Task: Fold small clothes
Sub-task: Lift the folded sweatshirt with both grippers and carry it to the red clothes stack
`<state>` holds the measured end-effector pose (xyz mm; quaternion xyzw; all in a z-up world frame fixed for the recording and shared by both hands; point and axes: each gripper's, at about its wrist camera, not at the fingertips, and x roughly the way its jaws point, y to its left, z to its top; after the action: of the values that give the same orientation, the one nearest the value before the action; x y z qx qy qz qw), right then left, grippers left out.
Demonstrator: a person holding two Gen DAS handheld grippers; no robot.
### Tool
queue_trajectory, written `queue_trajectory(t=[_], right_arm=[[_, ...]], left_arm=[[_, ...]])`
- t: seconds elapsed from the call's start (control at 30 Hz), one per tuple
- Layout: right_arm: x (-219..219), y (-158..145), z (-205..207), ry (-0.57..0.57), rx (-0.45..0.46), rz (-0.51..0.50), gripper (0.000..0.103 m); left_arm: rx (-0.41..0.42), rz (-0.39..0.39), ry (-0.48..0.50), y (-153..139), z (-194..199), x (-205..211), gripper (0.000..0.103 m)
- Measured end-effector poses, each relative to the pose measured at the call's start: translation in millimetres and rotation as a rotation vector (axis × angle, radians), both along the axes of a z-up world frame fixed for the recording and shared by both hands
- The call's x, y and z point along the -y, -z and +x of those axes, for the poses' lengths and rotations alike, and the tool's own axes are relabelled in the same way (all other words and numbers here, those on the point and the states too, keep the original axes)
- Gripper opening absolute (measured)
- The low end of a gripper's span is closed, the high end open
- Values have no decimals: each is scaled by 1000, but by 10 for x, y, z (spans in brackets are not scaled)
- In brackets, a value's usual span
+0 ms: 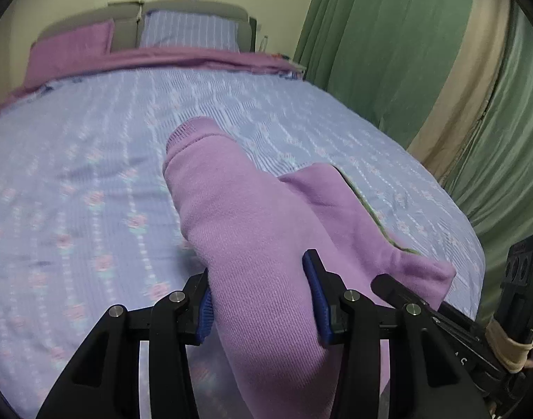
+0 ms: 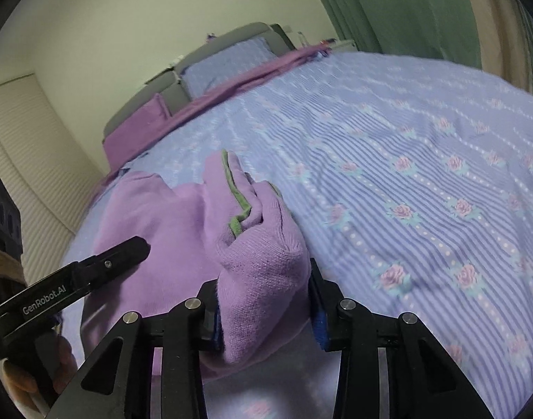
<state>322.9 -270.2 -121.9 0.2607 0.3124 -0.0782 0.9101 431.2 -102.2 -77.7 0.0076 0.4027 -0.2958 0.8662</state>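
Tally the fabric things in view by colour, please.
Light purple sweater with green trim, held in the left tongs and right tongs: 1
Blue floral bedspread: 1
Blue striped pillow: 1
Purple pillow: 1
Green curtain: 1
Total: 5

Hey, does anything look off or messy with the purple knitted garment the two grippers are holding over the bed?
Nothing looks damaged or spilled. The purple knitted garment is simply bunched, pinched in the left gripper and the right gripper, and its green-trimmed edge runs crooked between the folds on the striped floral bedspread.
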Motion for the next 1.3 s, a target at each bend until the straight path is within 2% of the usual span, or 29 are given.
queue_trajectory(t=[0.13,0.47,0.63,0.87,1.03,1.3], right_arm=[[-282,-249,-191,-33,35,0,39],[-1217,-773,-567,-148,130,-2,39],[-1737,-982,-675,-222,173,-31,39],[-2526,-1194,-677,-330,225,-57,39],[-3193,-1286,-572,-417,249,-58,39],[-4137,-1356,-229,-548,264,-33,39]], left_arm=[[49,6,-17,-281,-221,-273,45],[157,25,-100,-943,-734,-1265,45],[207,20,-151,-1154,-966,-1777,45],[241,4,-241,-1336,-1154,-2728,45],[266,39,-301,-1449,-1169,-3407,45],[275,103,-390,-1587,-980,-4344,45]])
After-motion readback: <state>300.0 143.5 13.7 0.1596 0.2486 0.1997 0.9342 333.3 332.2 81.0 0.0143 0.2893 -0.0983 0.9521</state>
